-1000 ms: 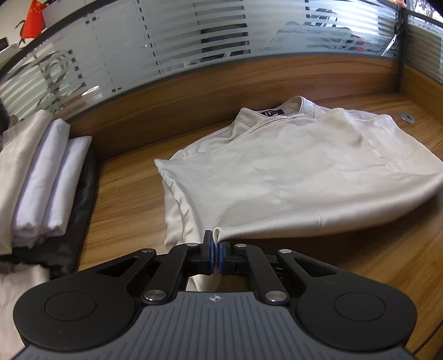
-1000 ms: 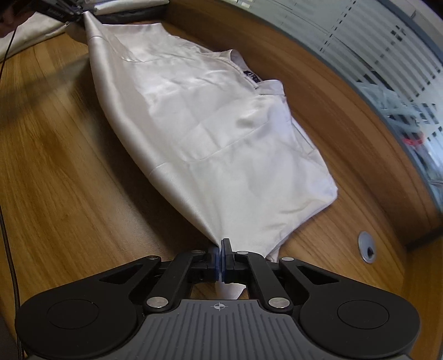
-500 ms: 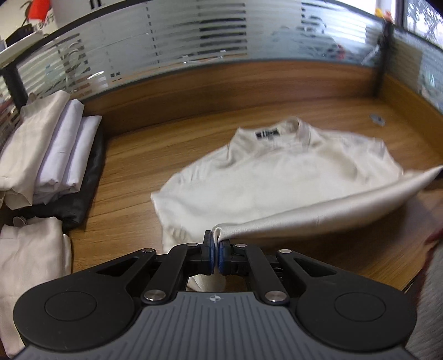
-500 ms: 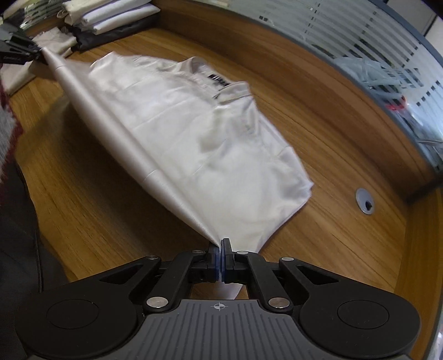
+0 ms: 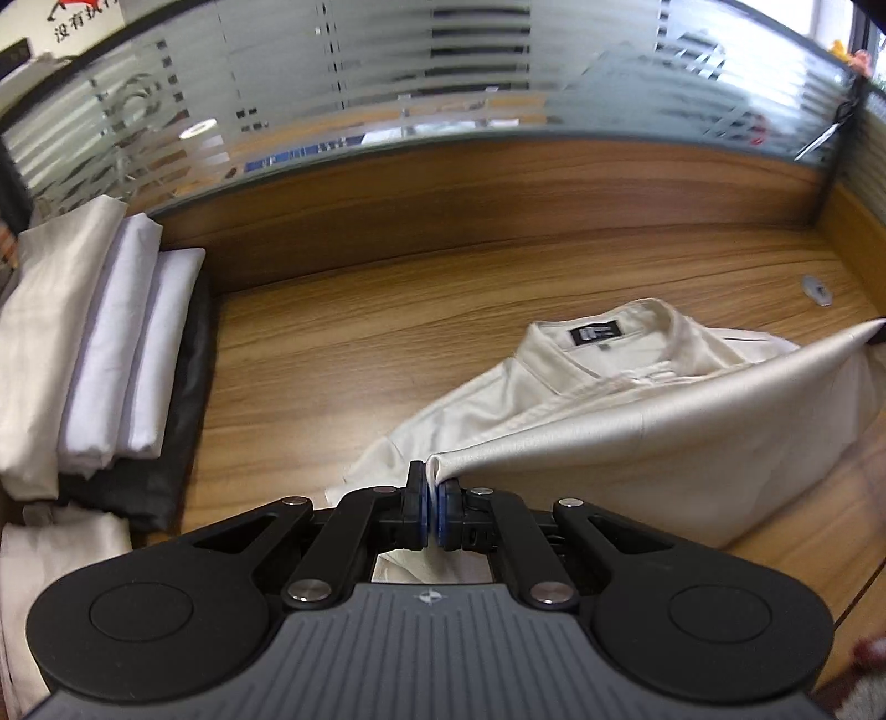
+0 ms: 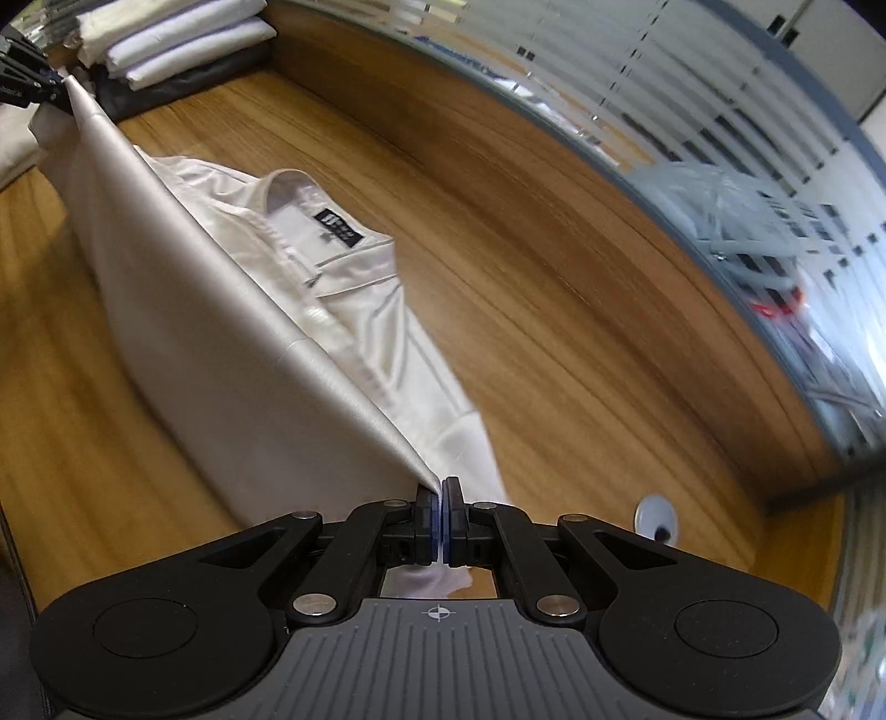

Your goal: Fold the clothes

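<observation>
A cream collared shirt (image 5: 637,443) (image 6: 232,332) lies on the wooden desk (image 5: 360,332), its collar and black neck label facing up. Its lower hem is lifted off the desk and stretched taut between the two grippers. My left gripper (image 5: 432,498) is shut on one hem corner, and the same gripper shows at the top left of the right wrist view (image 6: 33,83). My right gripper (image 6: 441,512) is shut on the other hem corner. The raised hem hides the shirt's lower part.
Several folded white garments (image 5: 99,343) (image 6: 166,39) are stacked on a dark one (image 5: 171,443) at the desk's left. A wooden partition (image 5: 498,188) topped with frosted glass (image 5: 387,72) runs behind. A cable grommet (image 6: 656,515) (image 5: 817,288) is set in the desk at the right.
Both grippers have risen and carried the hem up and over toward the collar. More of the desk and the folded stack has come into view.
</observation>
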Motion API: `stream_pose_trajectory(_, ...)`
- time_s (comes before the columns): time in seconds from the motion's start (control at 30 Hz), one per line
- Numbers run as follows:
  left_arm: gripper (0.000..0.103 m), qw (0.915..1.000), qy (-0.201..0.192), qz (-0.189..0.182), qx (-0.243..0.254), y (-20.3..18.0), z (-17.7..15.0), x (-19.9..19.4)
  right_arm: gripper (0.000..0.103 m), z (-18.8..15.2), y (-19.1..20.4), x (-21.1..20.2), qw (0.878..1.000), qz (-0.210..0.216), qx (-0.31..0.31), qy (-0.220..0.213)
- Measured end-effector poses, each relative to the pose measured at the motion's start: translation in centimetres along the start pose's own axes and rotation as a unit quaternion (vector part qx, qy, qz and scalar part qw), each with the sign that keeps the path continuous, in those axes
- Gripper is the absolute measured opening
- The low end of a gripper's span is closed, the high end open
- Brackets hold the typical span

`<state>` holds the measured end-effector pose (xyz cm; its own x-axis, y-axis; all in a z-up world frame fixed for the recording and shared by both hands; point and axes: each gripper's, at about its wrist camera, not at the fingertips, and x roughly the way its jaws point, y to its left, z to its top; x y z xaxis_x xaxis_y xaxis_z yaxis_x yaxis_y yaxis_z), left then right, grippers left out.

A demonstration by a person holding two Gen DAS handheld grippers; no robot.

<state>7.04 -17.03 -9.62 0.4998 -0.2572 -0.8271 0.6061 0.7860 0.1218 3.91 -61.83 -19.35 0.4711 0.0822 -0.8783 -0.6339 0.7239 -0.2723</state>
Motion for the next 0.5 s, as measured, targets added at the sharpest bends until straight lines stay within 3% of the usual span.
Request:
stream_pose_trajectory(0.23,0.003,0.9986,0.051,0.007,0.012,0.5,2.8,7.8,0.004,2.7,-2.9,7.0,0.999,0.026,0.001,0.033)
stream_pose_trajectory(0.5,0.005,0.9945,0.103,0.007,0.02,0.3,3.0,14.4,0.006,2.8,-3.8,12.0,0.996,0.048,-0.004,0.075)
